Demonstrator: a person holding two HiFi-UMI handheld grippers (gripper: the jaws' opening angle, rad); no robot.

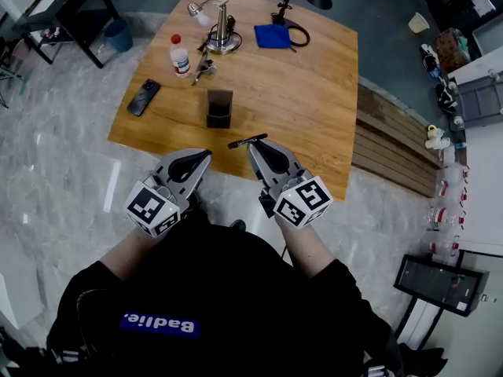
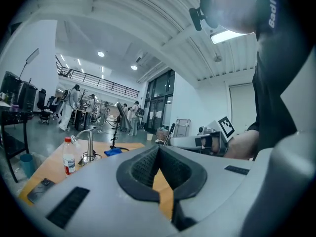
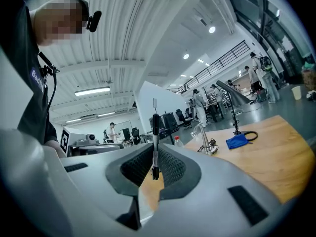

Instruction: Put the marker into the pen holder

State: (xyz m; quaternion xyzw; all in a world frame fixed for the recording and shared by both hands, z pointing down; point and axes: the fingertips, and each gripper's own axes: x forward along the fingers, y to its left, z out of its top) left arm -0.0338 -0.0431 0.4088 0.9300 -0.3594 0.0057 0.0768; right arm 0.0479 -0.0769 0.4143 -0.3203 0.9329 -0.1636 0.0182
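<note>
Just one pen holder (image 1: 219, 107) on the table (image 1: 314, 93); near it the right gripper (image 1: 253, 143) is pinching the single marker (image 1: 247, 140), left gripper (image 1: 205, 155) is hanging closed, empty.

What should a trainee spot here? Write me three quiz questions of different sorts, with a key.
1. True or false: the marker already stands in the pen holder.
2. Which holds the marker: A, the left gripper, or B, the right gripper?
3. Fill in: in the head view, the phone lies to the pen holder's ____.
Key: 1 false; 2 B; 3 left.
</note>
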